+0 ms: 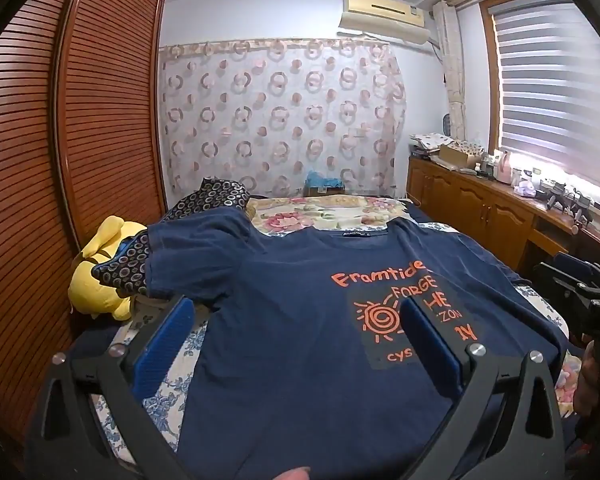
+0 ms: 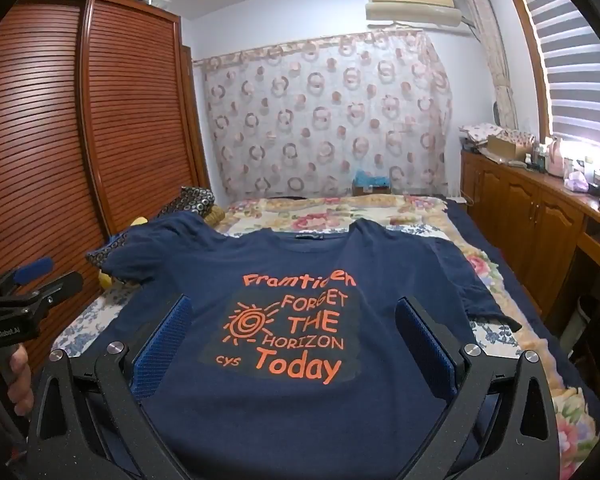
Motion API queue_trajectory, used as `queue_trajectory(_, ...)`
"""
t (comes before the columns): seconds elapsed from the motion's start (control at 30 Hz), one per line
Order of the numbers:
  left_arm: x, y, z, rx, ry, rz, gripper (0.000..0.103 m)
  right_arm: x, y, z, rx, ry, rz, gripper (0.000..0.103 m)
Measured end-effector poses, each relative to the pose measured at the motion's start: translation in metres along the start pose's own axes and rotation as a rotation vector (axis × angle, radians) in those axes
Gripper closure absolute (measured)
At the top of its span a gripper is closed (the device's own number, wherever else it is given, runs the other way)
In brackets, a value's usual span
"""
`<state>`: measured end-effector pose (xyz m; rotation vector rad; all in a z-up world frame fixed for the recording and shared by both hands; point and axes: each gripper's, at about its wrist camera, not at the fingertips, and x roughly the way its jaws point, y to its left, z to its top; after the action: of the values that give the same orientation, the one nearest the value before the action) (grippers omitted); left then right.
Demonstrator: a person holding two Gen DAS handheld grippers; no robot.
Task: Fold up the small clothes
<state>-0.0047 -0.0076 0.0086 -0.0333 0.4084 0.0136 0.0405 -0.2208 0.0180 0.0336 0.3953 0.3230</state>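
Bed carries navy T-shirt flat, collar at 12 o'clock; left gripper and right gripper both spread, empty, above hem.

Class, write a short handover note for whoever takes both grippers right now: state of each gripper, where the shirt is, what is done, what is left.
Left gripper: open, empty, over the shirt's left side.
Right gripper: open, empty, over the chest print.
Navy blue cotton T-shirt with orange lettering: spread flat, print up, on the floral bedspread; one sleeve lies on a dark ring-patterned cloth.
Done: shirt laid out.
Left: every fold.
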Motion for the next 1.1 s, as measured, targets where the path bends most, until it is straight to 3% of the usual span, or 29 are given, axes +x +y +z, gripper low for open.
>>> queue_trajectory(1.1,-0.0020,-0.0073,-0.0038,0.016,-0.014,-0.015,0.000,0.0011,0.0006,-0.0019,-0.002,0.001,0.004,0.000)
